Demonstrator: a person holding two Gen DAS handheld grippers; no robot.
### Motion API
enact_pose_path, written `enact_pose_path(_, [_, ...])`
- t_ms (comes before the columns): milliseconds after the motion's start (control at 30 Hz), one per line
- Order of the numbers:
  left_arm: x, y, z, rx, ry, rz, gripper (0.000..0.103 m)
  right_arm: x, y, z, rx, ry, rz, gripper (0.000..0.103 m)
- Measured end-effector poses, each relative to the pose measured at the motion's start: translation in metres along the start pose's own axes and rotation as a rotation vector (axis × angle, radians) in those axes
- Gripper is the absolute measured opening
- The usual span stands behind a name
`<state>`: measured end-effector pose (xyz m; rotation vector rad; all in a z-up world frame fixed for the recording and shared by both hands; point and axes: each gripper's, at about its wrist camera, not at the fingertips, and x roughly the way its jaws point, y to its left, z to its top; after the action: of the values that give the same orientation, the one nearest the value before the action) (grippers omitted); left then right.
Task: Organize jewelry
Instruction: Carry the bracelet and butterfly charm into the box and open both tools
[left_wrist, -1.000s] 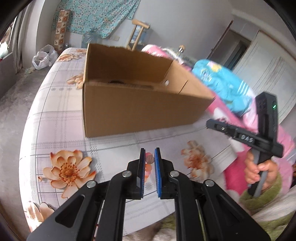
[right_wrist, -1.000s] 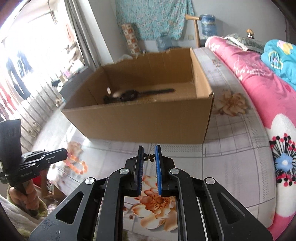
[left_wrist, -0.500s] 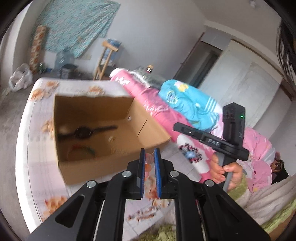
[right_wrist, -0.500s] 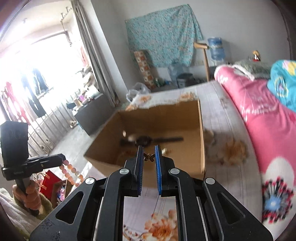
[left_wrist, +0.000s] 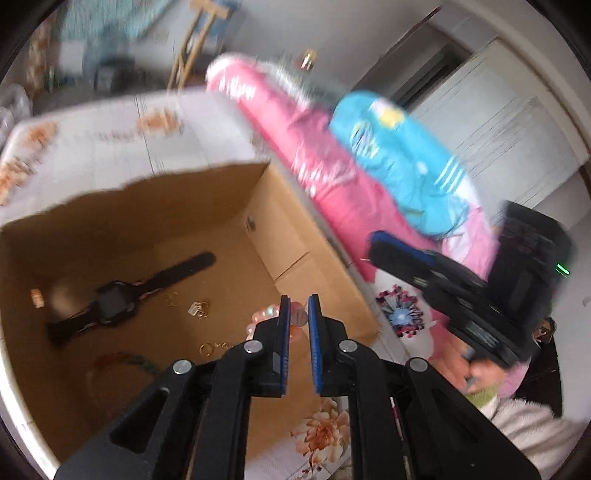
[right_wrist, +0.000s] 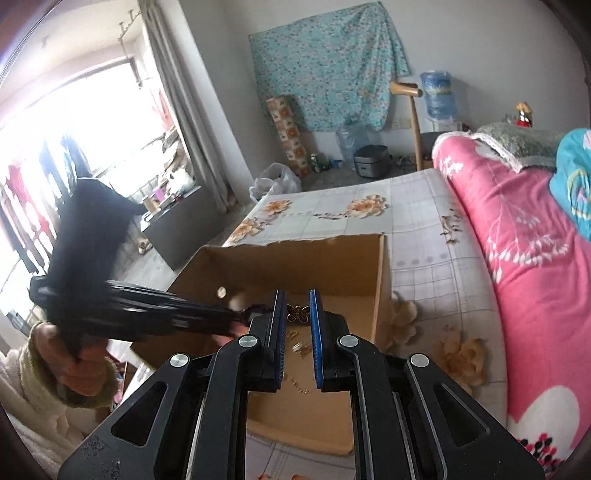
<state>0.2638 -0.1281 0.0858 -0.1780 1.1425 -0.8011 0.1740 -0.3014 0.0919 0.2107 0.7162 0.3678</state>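
The right tool (right_wrist: 297, 314) pinches a small, light butterfly charm (right_wrist: 297, 312) by its wings; it could slip easily. The left tool (left_wrist: 296, 317) is closed on a soft pink bead bracelet (left_wrist: 264, 318). Both hover over the open cardboard box (left_wrist: 295, 236), whose walls are thin and whose floor has free room beside the watch (left_wrist: 110, 295).

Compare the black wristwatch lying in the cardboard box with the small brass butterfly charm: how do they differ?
The black wristwatch is large and dark; the brass butterfly charm is tiny and golden. The wristwatch lies flat on the floor of the cardboard box; the charm is pinched in the right hand-held gripper, above the box. Both are jewelry for sorting.
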Motion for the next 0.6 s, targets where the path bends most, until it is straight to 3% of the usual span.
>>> enact_pose_path(133, [0.057, 0.011, 0.028, -0.038, 0.142, 0.036, 0.009, 0.003, -0.013, 0.000, 0.026, 0.000, 0.000, 0.010])
enact_pose_path(367, [0.111, 0.030, 0.043, -0.100, 0.295, 0.072, 0.011, 0.011, -0.024, -0.001, 0.042, 0.029, 0.003, 0.011])
enact_pose_path(500, [0.101, 0.037, 0.045, -0.150, 0.261, 0.033, 0.030, 0.017, -0.021, -0.001, 0.027, 0.058, 0.009, 0.011])
enact_pose_path(600, [0.076, 0.042, 0.047, -0.179, 0.191, 0.020, 0.034, 0.026, -0.016, 0.001, 0.014, 0.105, 0.029, 0.011])
